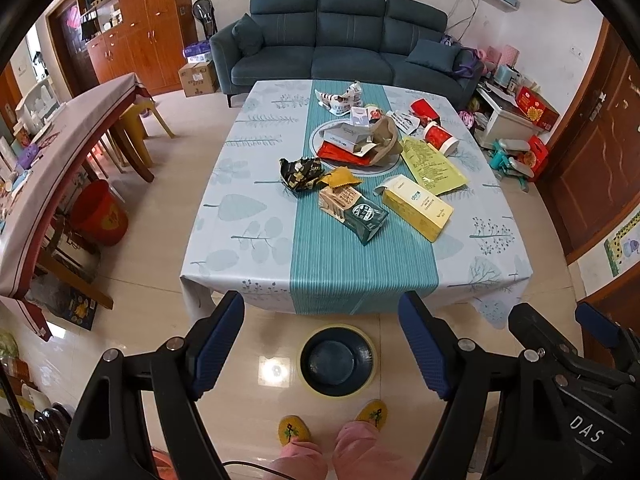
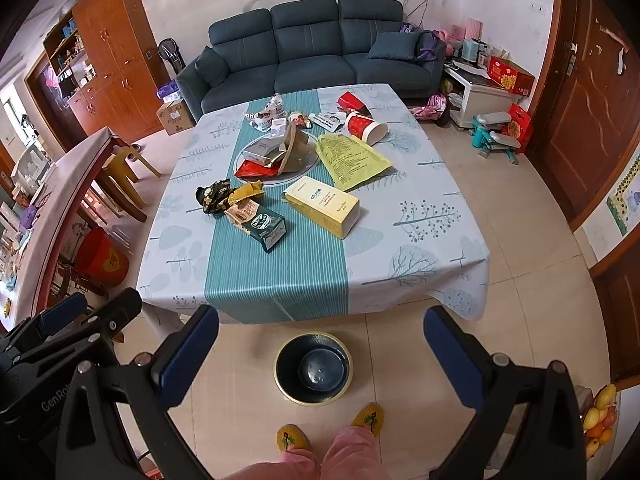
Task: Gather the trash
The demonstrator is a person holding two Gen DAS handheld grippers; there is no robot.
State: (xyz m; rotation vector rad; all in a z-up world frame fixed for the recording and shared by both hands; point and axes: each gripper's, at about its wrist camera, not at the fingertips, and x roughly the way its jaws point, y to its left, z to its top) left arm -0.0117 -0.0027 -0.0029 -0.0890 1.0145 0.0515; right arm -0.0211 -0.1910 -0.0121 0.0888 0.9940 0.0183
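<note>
A table [image 1: 248, 220] with a leaf-print cloth holds scattered trash. Nearest lie a yellow carton [image 1: 418, 206] [image 2: 324, 204] and a green and beige packet [image 1: 352, 208] [image 2: 258, 220]. Behind them are a black and gold wrapper [image 1: 300, 172] [image 2: 212, 196], a yellow-green bag [image 1: 434, 164] [image 2: 352, 156] and a tipped red cup [image 1: 440, 138] [image 2: 366, 126]. A dark bin with a yellow rim [image 1: 338, 360] [image 2: 314, 368] stands on the floor before the table. My left gripper [image 1: 320, 298] and right gripper [image 2: 322, 314] hover side by side above the bin, both open, nothing between their fingers.
A round plate [image 1: 320, 130] mid-table carries boxes and torn packaging. A blue sofa [image 1: 348, 40] stands behind the table. A long covered side table [image 1: 60, 152] and a red bucket [image 1: 100, 212] are at the left. The person's feet in yellow slippers [image 1: 294, 430] stand by the bin.
</note>
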